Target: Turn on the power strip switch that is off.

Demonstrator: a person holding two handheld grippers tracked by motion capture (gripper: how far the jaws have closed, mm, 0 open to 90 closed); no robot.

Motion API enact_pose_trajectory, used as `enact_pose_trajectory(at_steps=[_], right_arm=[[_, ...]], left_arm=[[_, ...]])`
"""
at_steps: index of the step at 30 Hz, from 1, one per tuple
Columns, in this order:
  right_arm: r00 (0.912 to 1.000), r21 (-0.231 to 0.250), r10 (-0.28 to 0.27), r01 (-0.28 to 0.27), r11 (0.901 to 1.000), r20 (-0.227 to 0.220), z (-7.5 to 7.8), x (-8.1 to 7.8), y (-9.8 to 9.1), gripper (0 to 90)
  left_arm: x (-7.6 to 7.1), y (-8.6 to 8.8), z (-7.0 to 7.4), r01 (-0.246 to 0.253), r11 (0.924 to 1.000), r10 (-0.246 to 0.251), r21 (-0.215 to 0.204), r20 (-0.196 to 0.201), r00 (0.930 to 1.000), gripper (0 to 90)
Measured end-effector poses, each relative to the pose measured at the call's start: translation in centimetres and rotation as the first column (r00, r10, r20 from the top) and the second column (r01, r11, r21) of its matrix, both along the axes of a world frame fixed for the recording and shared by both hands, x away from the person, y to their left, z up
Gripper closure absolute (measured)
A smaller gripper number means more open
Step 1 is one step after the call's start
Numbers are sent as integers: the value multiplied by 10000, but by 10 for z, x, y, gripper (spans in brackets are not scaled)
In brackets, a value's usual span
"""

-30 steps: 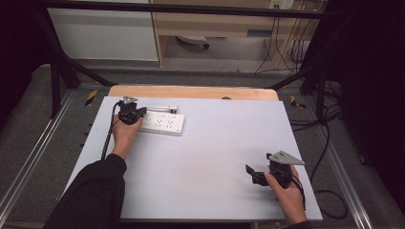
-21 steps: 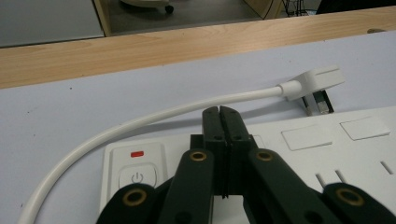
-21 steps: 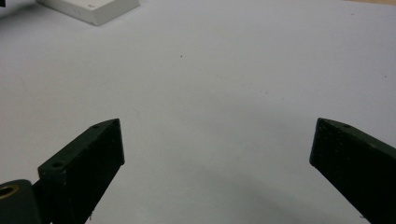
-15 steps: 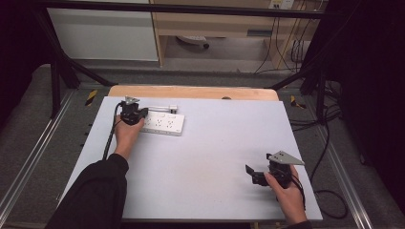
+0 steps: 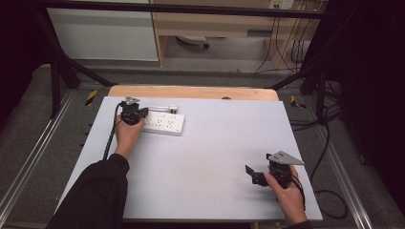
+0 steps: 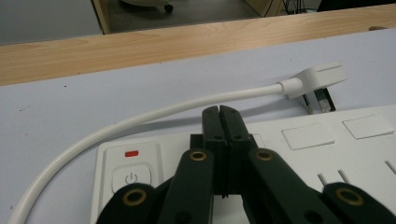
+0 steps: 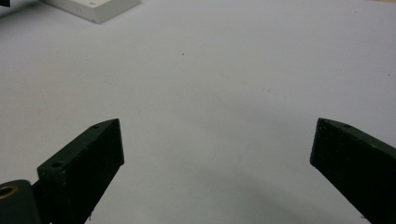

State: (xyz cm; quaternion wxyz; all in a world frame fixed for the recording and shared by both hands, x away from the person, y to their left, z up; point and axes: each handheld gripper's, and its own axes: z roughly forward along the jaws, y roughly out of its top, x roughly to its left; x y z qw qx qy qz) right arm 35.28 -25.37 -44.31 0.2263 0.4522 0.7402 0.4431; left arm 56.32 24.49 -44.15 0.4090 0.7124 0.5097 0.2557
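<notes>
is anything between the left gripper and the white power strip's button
Nothing visible. The left gripper, jaws shut, hangs right over the white plastic power strip; its round power button sits just beside the jaws, uncovered.

bare table [image 5: 215,157] between both hands, power strip [image 5: 165,123] and cord [image 6: 140,119] blocking far-left corner

Lab: black frame rig [image 5: 62,71], floor rails [image 5: 28,167], loose cables [image 5: 286,52].

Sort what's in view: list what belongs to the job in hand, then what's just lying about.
In the job:
power strip
its white cable and plug
left gripper, shut, over the strip

Just there:
right gripper, open over bare table
</notes>
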Motion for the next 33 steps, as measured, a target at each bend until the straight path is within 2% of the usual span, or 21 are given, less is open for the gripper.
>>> enact_pose_trajectory(at_steps=[33], right_arm=[[10000, 15, 44, -44, 10000, -11, 0, -1, 0, 32]], left_arm=[[1, -1, -1, 9, 10000, -10, 67, 99, 10000, 899]])
